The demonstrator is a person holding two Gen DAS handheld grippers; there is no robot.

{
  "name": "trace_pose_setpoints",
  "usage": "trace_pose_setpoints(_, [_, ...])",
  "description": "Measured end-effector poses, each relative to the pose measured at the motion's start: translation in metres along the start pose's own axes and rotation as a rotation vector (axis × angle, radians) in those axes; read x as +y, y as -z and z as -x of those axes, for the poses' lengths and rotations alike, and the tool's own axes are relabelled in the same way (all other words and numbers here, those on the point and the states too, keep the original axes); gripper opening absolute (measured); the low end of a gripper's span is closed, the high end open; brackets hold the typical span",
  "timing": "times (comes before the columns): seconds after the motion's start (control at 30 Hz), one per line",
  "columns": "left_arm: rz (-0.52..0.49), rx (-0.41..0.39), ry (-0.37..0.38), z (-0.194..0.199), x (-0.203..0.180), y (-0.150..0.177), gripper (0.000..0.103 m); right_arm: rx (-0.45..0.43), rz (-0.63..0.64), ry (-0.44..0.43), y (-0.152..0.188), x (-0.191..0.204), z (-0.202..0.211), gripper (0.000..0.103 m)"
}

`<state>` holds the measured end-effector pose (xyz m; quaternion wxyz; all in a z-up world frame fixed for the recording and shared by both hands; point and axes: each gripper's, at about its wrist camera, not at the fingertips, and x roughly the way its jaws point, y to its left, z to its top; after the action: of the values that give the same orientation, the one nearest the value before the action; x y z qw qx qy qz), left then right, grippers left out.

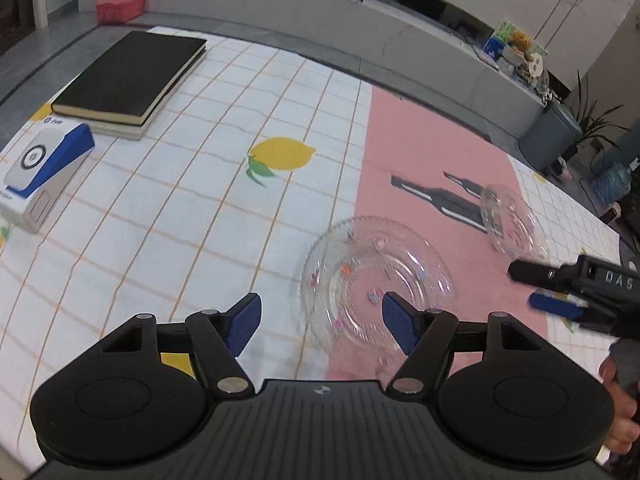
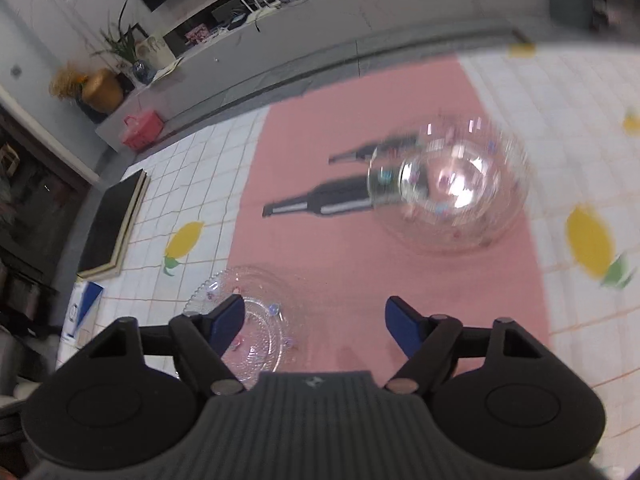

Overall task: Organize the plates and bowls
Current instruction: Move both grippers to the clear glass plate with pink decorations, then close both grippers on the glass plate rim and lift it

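Note:
A clear glass plate (image 1: 376, 284) with small coloured flecks lies on the pink strip of the tablecloth, just ahead of my left gripper (image 1: 320, 320), which is open and empty. It also shows in the right wrist view (image 2: 256, 320), under the left finger. A clear glass bowl (image 1: 510, 220) sits further right on the pink strip; in the right wrist view the bowl (image 2: 452, 188) is ahead and blurred. My right gripper (image 2: 314, 320) is open and empty; it also shows in the left wrist view (image 1: 540, 288), just short of the bowl.
A black notebook (image 1: 132, 76) on a second book lies at the far left of the table. A white and blue box (image 1: 44, 168) stands at the left edge. A pink case (image 1: 120, 2) sits on the floor beyond. The tablecloth (image 1: 200, 220) has lemon prints.

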<state>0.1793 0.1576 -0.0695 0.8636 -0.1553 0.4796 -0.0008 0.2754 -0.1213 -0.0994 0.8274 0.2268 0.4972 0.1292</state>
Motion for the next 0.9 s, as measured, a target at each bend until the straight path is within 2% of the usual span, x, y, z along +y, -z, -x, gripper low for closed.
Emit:
trace_pose_setpoints(0.07, [0.026, -0.016, 0.015, -0.008, 0.003, -0.001, 0.081, 0.027, -0.043, -0.061, 0.002, -0.007, -0.014, 0.072])
trace_pose_setpoints(0.2, [0.075, 0.017, 0.107, -0.027, 0.014, -0.001, 0.080, 0.046, -0.002, -0.064, 0.005, -0.005, -0.032, 0.068])
trace_pose_setpoints(0.27, [0.084, 0.028, 0.112, -0.035, 0.018, 0.001, 0.078, 0.072, -0.017, -0.111, 0.006, -0.010, -0.040, 0.068])
trace_pose_setpoints(0.33, [0.084, 0.037, 0.111, -0.042, 0.020, 0.003, 0.076, 0.103, -0.055, -0.142, 0.005, -0.018, -0.046, 0.058])
trace_pose_setpoints(0.4, [0.080, 0.039, 0.119, -0.048, 0.020, 0.005, 0.075, 0.108, -0.078, -0.154, 0.006, -0.024, -0.050, 0.058])
trace_pose_setpoints(0.43, [0.085, 0.038, 0.131, -0.051, 0.022, 0.006, 0.074, 0.105, -0.078, -0.164, 0.006, -0.026, -0.050, 0.054])
trace_pose_setpoints(0.53, [0.099, 0.017, 0.190, -0.054, 0.024, 0.007, 0.074, 0.109, -0.092, -0.204, 0.005, -0.031, -0.053, 0.052])
trace_pose_setpoints(0.6, [0.103, -0.006, 0.223, -0.056, 0.025, 0.010, 0.074, 0.126, -0.094, -0.267, 0.006, -0.034, -0.059, 0.051])
trace_pose_setpoints(0.67, [0.074, -0.020, 0.224, -0.056, 0.021, 0.012, 0.075, 0.178, -0.127, -0.350, 0.009, -0.038, -0.069, 0.049])
trace_pose_setpoints(0.77, [0.041, -0.034, 0.211, -0.055, 0.015, 0.015, 0.079, 0.176, -0.205, -0.399, 0.011, -0.050, -0.073, 0.048])
trace_pose_setpoints(0.87, [0.061, -0.059, 0.219, -0.054, 0.015, 0.019, 0.076, 0.161, -0.222, -0.388, 0.012, -0.054, -0.073, 0.033])
trace_pose_setpoints(0.9, [0.078, -0.066, 0.227, -0.054, 0.017, 0.020, 0.075, 0.156, -0.223, -0.376, 0.013, -0.054, -0.073, 0.026])
